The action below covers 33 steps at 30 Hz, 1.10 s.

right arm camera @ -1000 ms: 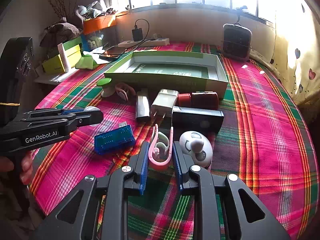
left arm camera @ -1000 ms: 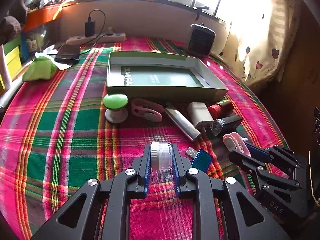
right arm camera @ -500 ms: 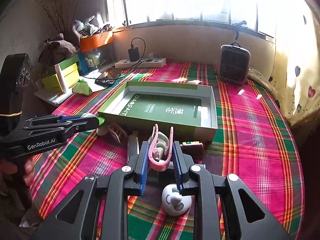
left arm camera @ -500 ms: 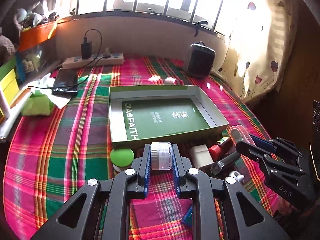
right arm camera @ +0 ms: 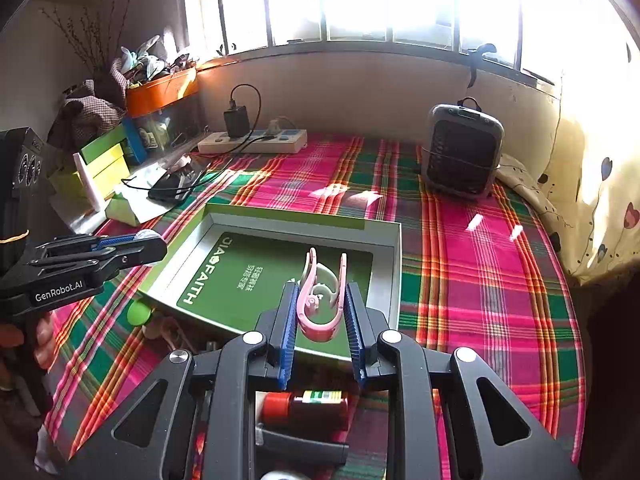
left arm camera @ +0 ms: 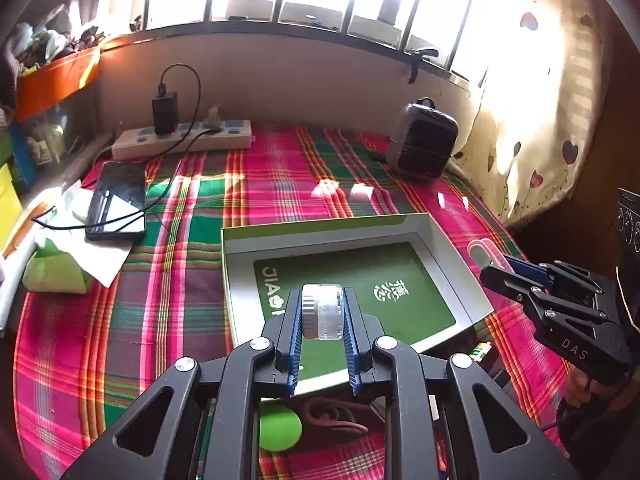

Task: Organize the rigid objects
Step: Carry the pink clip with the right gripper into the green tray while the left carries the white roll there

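Green knob [left arm camera: 279,427] half behind left gripper [left arm camera: 322,344] frame; red-capped bottle [right arm camera: 305,407] partly masked under right gripper [right arm camera: 322,334]; window panes blown out white; small box print illegible

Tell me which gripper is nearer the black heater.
Right. The right gripper is over the green box's heater-side half; the left gripper is farther from the black heater.

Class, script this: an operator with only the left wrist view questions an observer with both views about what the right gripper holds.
Operator: What is the right gripper holding?
Observer: A pink plastic U-shaped clip with a white inner piece, pinched between both fingers.
Operator: Is it over the green cardboard box?
Observer: Yes, over its green insert, near the right wall.
Operator: What lies under that gripper?
Observer: A brown bottle with a red cap, on the plaid cloth.
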Each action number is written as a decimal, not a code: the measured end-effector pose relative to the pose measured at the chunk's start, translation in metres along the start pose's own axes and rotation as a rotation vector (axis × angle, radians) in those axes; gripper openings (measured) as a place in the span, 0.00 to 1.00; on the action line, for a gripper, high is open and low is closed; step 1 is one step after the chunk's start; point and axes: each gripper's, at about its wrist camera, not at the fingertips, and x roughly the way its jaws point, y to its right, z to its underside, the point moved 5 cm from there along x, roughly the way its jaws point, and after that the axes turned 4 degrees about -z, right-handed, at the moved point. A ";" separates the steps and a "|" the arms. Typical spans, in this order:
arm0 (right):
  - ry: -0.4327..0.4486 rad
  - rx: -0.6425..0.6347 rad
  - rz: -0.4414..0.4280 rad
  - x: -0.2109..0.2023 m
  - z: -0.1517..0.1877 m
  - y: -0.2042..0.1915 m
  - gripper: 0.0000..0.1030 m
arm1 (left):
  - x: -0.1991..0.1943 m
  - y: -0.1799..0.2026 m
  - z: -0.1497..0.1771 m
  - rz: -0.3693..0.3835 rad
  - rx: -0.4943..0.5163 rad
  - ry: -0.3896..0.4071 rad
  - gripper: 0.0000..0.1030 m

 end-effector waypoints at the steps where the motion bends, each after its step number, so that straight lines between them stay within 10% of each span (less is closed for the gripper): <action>1: -0.006 0.000 -0.002 0.005 -0.003 0.003 0.23 | 0.005 -0.002 -0.002 -0.007 -0.007 -0.008 0.17; 33: -0.154 -0.044 0.025 0.106 -0.003 0.030 0.23 | 0.088 -0.009 -0.001 -0.082 0.018 -0.131 0.18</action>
